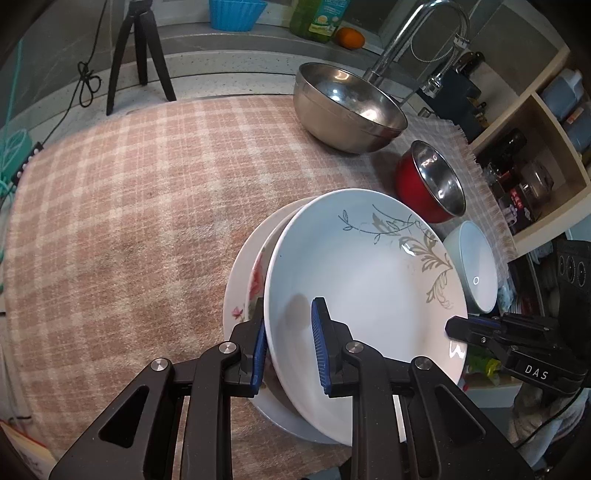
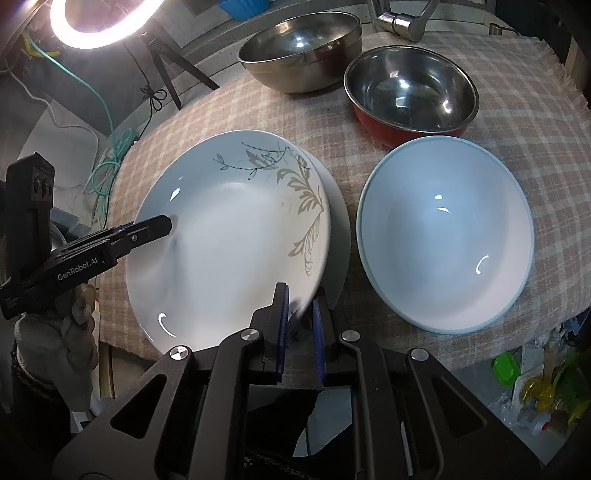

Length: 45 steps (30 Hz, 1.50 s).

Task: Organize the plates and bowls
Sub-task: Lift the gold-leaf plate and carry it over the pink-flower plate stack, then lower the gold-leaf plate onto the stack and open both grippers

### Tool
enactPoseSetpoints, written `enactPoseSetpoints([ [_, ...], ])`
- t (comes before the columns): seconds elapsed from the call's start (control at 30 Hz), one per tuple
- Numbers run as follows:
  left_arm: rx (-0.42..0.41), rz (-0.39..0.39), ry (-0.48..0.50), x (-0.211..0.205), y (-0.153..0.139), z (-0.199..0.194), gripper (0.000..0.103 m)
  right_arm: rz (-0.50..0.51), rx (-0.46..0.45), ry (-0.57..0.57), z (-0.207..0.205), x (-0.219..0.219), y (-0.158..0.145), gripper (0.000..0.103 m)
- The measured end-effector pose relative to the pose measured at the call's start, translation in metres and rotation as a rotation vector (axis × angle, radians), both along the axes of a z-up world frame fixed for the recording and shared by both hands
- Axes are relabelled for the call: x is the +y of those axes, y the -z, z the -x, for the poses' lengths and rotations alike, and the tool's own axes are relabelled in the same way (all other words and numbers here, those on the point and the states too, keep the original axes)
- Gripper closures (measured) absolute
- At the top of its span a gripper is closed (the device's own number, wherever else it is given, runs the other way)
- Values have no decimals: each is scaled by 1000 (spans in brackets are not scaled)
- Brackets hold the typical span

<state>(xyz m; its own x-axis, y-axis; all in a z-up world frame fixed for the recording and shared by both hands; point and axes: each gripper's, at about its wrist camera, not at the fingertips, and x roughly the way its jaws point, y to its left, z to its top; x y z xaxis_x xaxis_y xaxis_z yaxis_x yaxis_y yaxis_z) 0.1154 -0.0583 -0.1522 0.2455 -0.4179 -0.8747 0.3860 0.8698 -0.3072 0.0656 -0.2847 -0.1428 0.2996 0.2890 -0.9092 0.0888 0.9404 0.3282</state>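
A white plate with a grey leaf pattern [image 1: 362, 288] [image 2: 229, 236] is tilted over a pink-flowered plate [image 1: 243, 288] [image 2: 338, 236] on the checked cloth. My left gripper [image 1: 288, 339] is shut on the leaf plate's near rim, and its tip shows at the plate's left edge in the right wrist view [image 2: 162, 225]. My right gripper [image 2: 299, 325] is shut on the same plate's opposite rim, and its tip shows in the left wrist view [image 1: 454, 328]. A pale blue bowl [image 1: 476, 266] [image 2: 443, 236] sits right of the plates. Behind stand a red steel-lined bowl [image 1: 432, 181] [image 2: 410, 92] and a large steel bowl [image 1: 347, 107] [image 2: 299, 48].
The pink checked cloth [image 1: 129, 221] stretches bare to the left of the plates. A black tripod [image 1: 140, 55] and a faucet [image 1: 413, 40] stand at the back. An open shelf [image 1: 535, 147] with jars is on the right. A ring light [image 2: 96, 18] glows at the back left.
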Motion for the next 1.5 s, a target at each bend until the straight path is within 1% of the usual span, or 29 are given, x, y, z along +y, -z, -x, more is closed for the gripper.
enactPoseSetpoints([
  [0.5, -33, -58, 22, -4, -2, 1, 82, 54, 2, -33, -3, 7, -1, 89],
  [0.97, -62, -105, 38, -9, -5, 5, 82, 70, 1, -38, -4, 8, -2, 88],
  [1.17, -103, -170, 54, -13, -7, 6, 82, 68, -2, -40, -3, 9, -3, 88],
  [1.33, -94, -156, 55, -10, -6, 5, 82, 82, -6, -44, -4, 11, -6, 88],
  [1.4, -88, -149, 51, -10, -6, 4, 82, 89, -5, -52, -5, 12, -6, 86],
  [1.5, -87, -149, 52, -10, -6, 4, 82, 103, -3, -67, -5, 15, -7, 85],
])
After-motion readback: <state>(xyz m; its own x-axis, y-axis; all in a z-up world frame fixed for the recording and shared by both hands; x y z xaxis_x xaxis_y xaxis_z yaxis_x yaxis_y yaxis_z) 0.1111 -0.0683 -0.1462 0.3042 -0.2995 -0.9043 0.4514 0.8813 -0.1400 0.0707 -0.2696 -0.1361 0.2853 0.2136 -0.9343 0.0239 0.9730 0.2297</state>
